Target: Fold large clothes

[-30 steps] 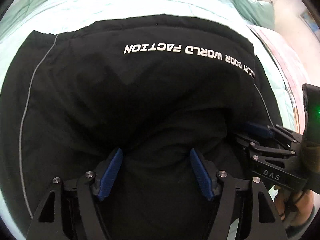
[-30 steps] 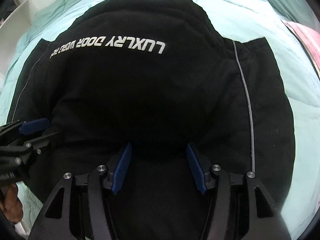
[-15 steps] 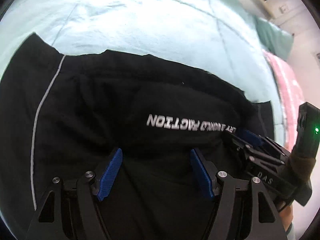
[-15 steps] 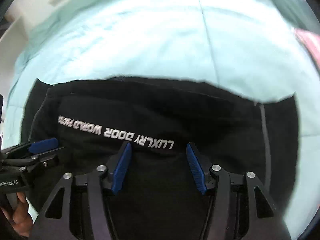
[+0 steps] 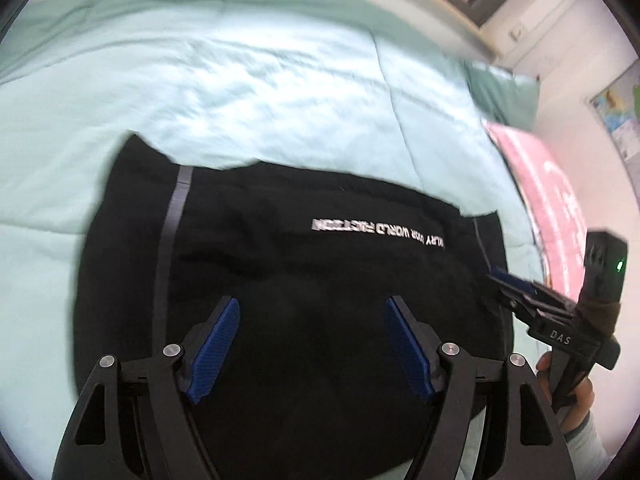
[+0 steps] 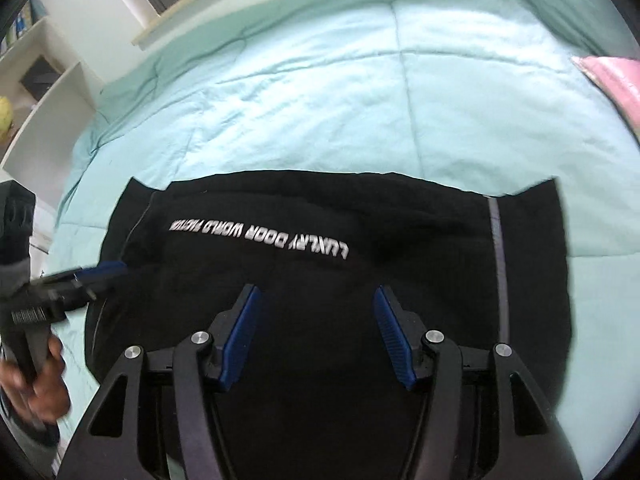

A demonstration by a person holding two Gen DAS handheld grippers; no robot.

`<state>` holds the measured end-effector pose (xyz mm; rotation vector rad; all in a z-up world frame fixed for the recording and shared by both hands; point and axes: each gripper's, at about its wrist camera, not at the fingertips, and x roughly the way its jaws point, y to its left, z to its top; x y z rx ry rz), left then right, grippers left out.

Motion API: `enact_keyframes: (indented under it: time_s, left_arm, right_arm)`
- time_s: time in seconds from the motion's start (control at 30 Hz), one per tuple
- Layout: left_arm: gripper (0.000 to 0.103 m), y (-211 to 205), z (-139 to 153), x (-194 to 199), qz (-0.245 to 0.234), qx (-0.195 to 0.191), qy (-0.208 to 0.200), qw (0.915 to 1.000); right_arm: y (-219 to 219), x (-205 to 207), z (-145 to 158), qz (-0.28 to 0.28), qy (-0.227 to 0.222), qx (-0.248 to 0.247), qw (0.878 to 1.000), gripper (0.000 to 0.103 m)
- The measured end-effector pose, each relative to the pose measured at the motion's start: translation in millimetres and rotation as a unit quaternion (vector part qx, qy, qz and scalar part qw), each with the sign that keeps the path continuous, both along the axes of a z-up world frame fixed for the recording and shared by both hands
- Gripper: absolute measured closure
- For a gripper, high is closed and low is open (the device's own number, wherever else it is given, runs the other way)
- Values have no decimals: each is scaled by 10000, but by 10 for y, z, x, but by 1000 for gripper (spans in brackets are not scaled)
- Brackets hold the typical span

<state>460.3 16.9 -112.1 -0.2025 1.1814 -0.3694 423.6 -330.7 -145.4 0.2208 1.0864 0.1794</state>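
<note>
A black padded jacket with white lettering lies folded on the mint quilt, a grey stripe down each side. My left gripper hovers above its near part, jaws opening, nothing between the blue pads. My right gripper also hangs open over the jacket, a little way off the cloth. Each gripper shows in the other's view: the right gripper at the jacket's right edge, the left gripper at its left edge, each held by a hand.
The quilt stretches bare beyond the jacket. A pink cover and a green pillow lie at the right. White shelves stand beyond the bed's left side. A window frame runs along the far edge.
Both grippers have lifted up and back off the jacket, so it looks smaller and much more quilt shows beyond it. The left jaws stand slightly wider.
</note>
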Motion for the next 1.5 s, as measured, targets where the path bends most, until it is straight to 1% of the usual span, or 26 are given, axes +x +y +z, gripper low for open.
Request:
enact_keyframes:
  time_s: [0.07, 0.1, 0.17, 0.23, 0.3, 0.37, 0.43, 0.5, 0.57, 0.63, 0.7, 0.77, 0.83, 0.93, 1.07, 1.13, 1.17, 1.2, 1.3, 1.4, 1.43, 1.47, 1.5]
  left_arm:
    - [28, 258, 102, -101, 169, -154, 77, 9997]
    - [28, 317, 86, -88, 237, -207, 124, 9994]
    - [28, 652, 126, -197, 547, -264, 165, 9980]
    - [28, 987, 126, -269, 808, -275, 185, 9962]
    - [27, 1337, 79, -381, 1116, -342, 313, 9927]
    - [27, 1499, -27, -410, 1253, -457, 539, 9896]
    - [27, 1634, -192, -397, 1322, -547, 753, 9869]
    - [27, 1673, -359, -332, 1410, -576, 888, 9843]
    - [27, 1733, -546, -236, 1492, -616, 1038, 9814]
    - [27, 1753, -686, -164, 1559, -686, 1134, 9788]
    - [27, 1769, -847, -98, 1526, -819, 1278, 9765]
    - [27, 1777, -974, -64, 1493, -873, 1415, 9747]
    - [27, 1768, -1087, -56, 1358, -1121, 1549, 9721]
    - [27, 1739, -1233, -54, 1165, -1519, 1692, 9668]
    - [26, 1632, -1363, -44, 993, -1848, 1826, 9606]
    - [26, 1598, -1396, -22, 947, -1870, 1858, 9600]
    - [26, 1587, -1406, -22, 936, -1859, 1859, 9603]
    - [26, 1576, -1422, -10, 924, -1892, 1863, 9597]
    - [26, 1559, -1470, 22, 928, -2069, 1874, 9557]
    - [26, 1556, -1559, 54, 997, -2302, 1923, 9487]
    - [26, 1563, -1573, 54, 1019, -2343, 1932, 9473]
    - [27, 1566, -1573, 49, 1022, -2375, 1909, 9470]
    - [31, 1558, -1557, 47, 999, -2389, 1854, 9479]
  right_arm:
    - [-57, -135, 88, -24, -33, -13, 10000, 41]
    - [-90, -196, 132, -56, -62, -46, 10000, 41]
    - [-169, -315, 195, -149, -132, -187, 9996, 41]
    - [-251, -463, 210, -310, -75, -360, 9988, 41]
    - [-390, -477, 181, -486, 14, -450, 9978, 41]
    - [-648, -579, 137, -727, 135, -416, 9964, 41]
    - [-850, -636, 79, -941, 235, -404, 9945, 41]
    - [-992, -672, -9, -1137, 338, -435, 9920, 40]
    - [-1081, -695, -90, -1233, 364, -310, 9912, 39]
    - [-1139, -689, -158, -1237, 408, -239, 9912, 39]
    - [-1146, -646, -247, -1224, 486, -214, 9911, 39]
    - [-1160, -604, -342, -1200, 550, -80, 9912, 39]
    - [-1192, -580, -419, -1200, 618, -57, 9908, 39]
    - [-1252, -549, -531, -1209, 580, -29, 9910, 38]
    - [-1406, -507, -696, -1316, 674, 440, 9880, 32]
    - [-1484, -492, -773, -1358, 735, 747, 9852, 29]
    - [-1534, -483, -826, -1370, 779, 977, 9827, 26]
    - [-1563, -477, -855, -1370, 799, 1107, 9811, 26]
    - [-1661, -458, -1012, -1356, 911, 1672, 9723, 20]
    - [-1790, -447, -1249, -1476, 1057, 2365, 9545, 10]
    - [-1841, -447, -1345, -1561, 1065, 2653, 9454, 7]
    - [-1863, -436, -1397, -1612, 1050, 2796, 9406, 6]
    - [-1850, -428, -1416, -1601, 1038, 2849, 9394, 6]
